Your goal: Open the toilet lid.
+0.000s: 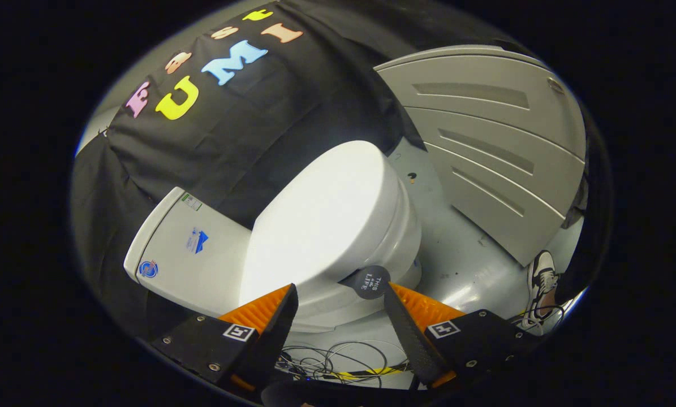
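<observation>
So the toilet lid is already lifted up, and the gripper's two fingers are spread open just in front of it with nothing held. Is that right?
Not quite. In the gripper view the toilet lid is down, lying closed on the bowl, not lifted. The rest stands: the gripper has its fingers spread open just in front of the lid's edge, near the small round dark tab, with nothing held.

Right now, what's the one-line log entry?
lid: closed, untouched | round tab: at lid rim, just ahead | gripper: open, facing lid edge
</observation>
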